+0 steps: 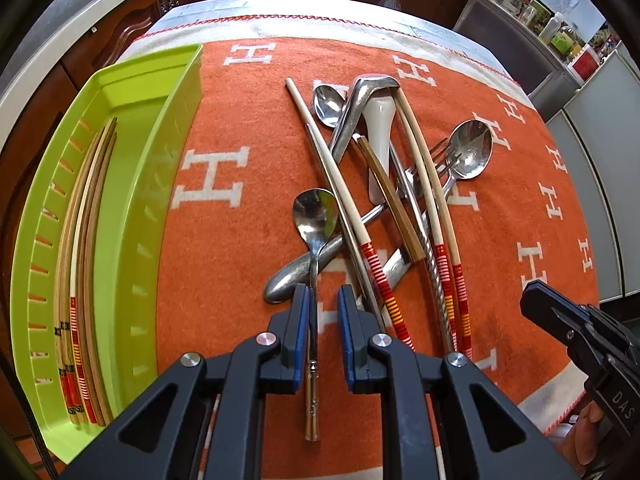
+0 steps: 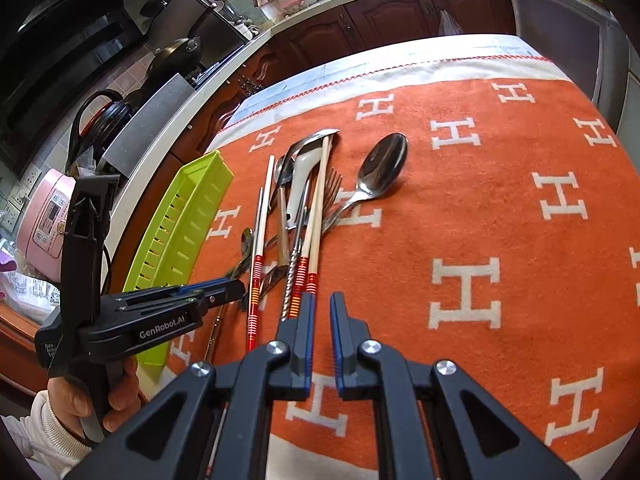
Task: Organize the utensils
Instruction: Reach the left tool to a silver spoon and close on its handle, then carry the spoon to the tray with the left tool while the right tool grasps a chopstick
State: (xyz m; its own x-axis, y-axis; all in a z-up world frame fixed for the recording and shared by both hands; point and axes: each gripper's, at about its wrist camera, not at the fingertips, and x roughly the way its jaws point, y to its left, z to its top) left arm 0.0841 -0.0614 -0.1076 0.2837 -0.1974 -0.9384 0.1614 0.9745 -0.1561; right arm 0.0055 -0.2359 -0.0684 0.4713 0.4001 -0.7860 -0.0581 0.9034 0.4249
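Observation:
A pile of utensils lies on the orange cloth [image 1: 240, 128]: metal spoons, a fork, a white ceramic spoon [image 1: 380, 136], and cream chopsticks with red-striped ends [image 1: 448, 216]. My left gripper [image 1: 323, 300] is open; its jaws straddle the thin handle of a small metal spoon [image 1: 314, 216], not closed on it. A lime green tray [image 1: 132, 208] at the left holds several chopsticks [image 1: 84, 280]. My right gripper [image 2: 320, 308] is open and empty, just right of the striped chopstick ends [image 2: 304, 280]. It shows in the left wrist view [image 1: 536, 292] too.
The cloth [image 2: 520, 200] covers a table with edges at the far and near sides. Wooden cabinets [image 2: 360, 16] and a counter with kitchenware stand behind. A pink rice cooker [image 2: 48, 216] sits at the left. The left gripper [image 2: 224, 292] shows in the right wrist view.

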